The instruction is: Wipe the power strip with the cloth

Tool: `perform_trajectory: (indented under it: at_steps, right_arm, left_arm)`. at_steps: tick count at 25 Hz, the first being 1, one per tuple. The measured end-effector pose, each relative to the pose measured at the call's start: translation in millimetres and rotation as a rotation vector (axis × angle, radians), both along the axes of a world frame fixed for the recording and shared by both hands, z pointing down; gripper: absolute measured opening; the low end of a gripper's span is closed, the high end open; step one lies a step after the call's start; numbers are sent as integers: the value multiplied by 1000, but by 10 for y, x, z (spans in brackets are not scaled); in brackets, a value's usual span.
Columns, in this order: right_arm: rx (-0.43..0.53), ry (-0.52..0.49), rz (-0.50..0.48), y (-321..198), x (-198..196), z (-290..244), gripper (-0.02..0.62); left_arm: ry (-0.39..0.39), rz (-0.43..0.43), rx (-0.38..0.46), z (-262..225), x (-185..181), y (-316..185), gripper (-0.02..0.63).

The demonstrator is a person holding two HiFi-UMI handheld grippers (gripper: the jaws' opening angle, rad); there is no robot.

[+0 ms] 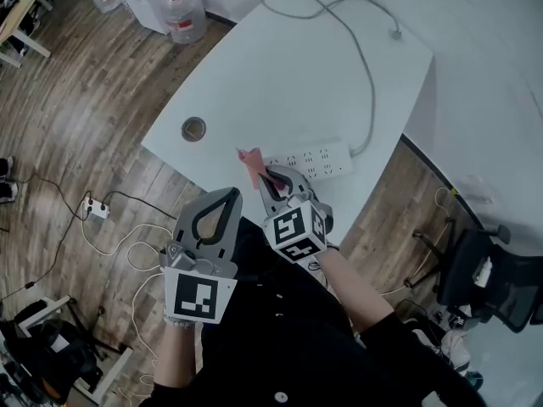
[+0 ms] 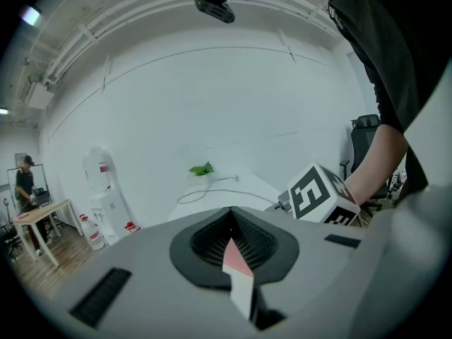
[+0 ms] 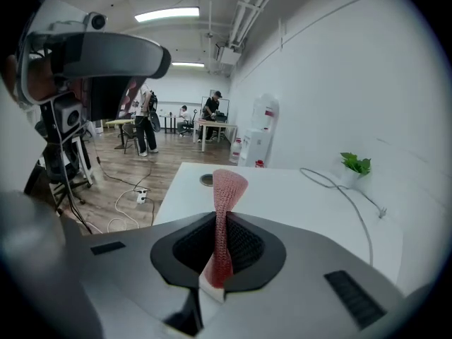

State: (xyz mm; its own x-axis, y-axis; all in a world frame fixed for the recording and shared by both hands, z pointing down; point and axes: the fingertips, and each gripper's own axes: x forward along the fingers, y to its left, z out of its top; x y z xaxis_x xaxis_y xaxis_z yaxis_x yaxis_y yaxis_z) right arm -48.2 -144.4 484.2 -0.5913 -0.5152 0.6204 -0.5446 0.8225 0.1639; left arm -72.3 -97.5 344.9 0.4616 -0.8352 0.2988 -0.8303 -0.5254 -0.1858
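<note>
Power strip [image 1: 321, 158]: near end hidden behind cloth [image 1: 251, 163] in right tongs [image 1: 265, 176].

Cool, even indoor light, wide-angle bending.
Ceiling strip lights [image 3: 166, 13] brighten the room; the white table [image 1: 280, 66] nears glare with faint shadows; both gripper views curve into black corners, the cloth [image 3: 224, 217] sharp, the near body of the left gripper [image 2: 231, 217] soft.

White table [image 1: 280, 83] with power strip [image 1: 327, 158], grey cable [image 1: 372, 91], round grommet [image 1: 193, 129]
</note>
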Motion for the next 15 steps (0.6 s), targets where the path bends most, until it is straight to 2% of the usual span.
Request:
perform_trajectory:
  at_steps: [15]
  right_arm:
    - [-4, 153, 6, -191, 26, 463, 50]
  left_arm:
    - [0, -5, -24, 83, -132, -51, 14]
